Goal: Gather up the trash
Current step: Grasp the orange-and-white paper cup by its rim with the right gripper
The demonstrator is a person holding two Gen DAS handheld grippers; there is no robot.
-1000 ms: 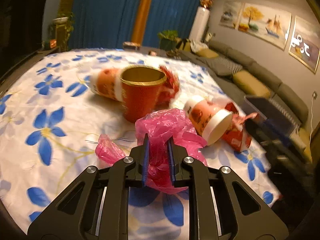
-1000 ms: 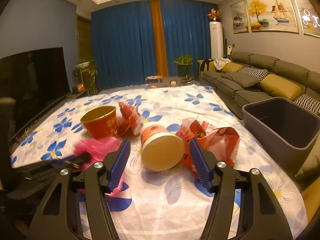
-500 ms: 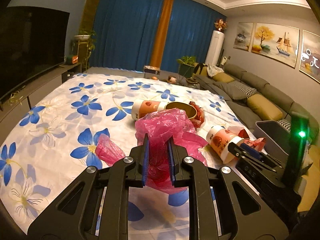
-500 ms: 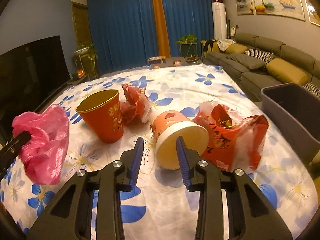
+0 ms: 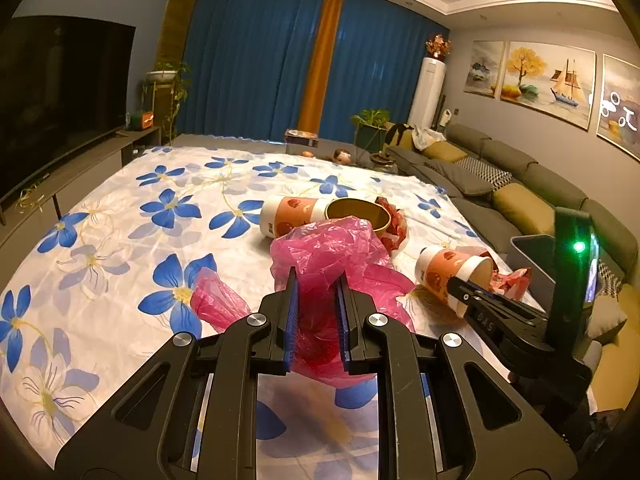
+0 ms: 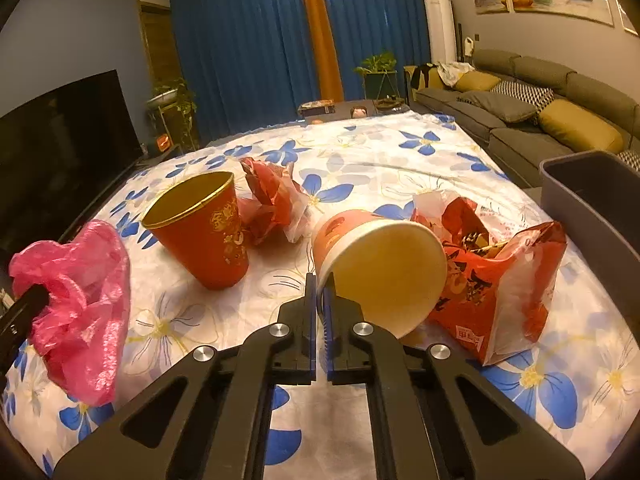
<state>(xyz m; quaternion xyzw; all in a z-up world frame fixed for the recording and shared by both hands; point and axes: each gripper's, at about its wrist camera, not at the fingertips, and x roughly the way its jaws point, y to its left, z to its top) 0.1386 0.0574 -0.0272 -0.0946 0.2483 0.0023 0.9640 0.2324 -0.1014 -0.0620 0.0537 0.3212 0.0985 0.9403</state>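
The grey bin [image 6: 592, 216] sits off to the right gripper's [image 6: 319, 300] side, its hollow shown only in that view. The left gripper [image 5: 316, 312] is clamped on the pink plastic bag [image 5: 332, 264], held above the floral cloth [image 5: 120, 240]. The right gripper's nearly closed fingers pinch the rim of the tipped paper cup [image 6: 380, 256]. A second tipped cup [image 5: 288, 216] beyond the gold-rimmed one shows only in the left view.
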